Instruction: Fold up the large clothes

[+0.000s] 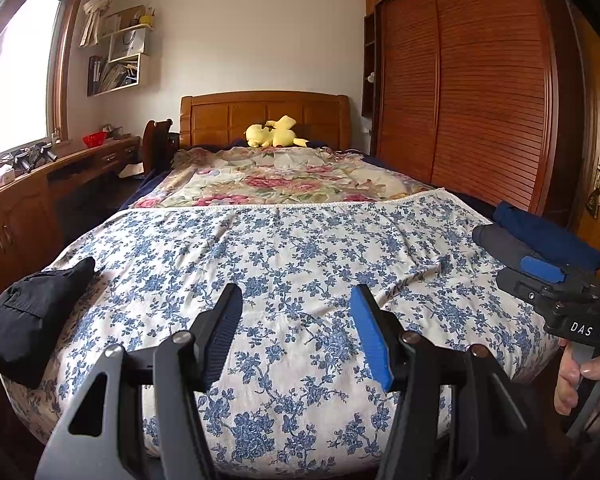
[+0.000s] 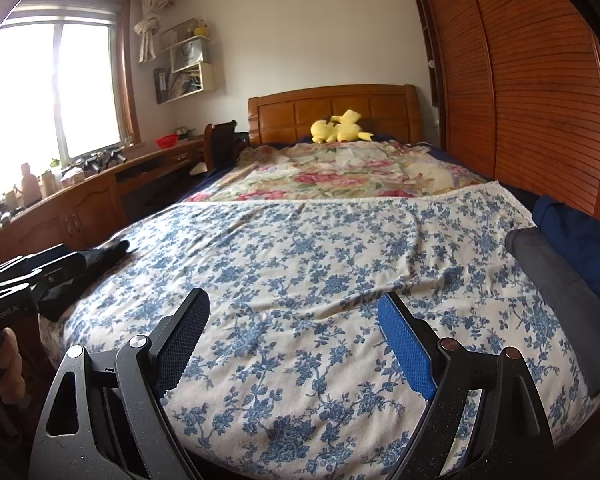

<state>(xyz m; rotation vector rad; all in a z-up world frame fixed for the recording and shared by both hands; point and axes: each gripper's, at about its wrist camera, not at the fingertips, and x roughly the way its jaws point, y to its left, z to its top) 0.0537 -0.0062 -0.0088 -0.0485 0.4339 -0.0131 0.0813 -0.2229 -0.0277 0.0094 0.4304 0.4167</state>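
Bedroom light fell on a bed (image 1: 100, 360) whose near half was covered by a blue-flowered cloth (image 1: 284, 264). On its left edge lay a black garment (image 1: 28, 320), bunched and unfolded. At the right edge lay a grey garment (image 2: 560, 280) and a navy garment (image 2: 584, 232), seemingly already folded. The left gripper (image 1: 296, 328) and right gripper (image 2: 296, 340) hovered above the cloth, jaws apart, holding nothing. Folding the black piece probably remained.
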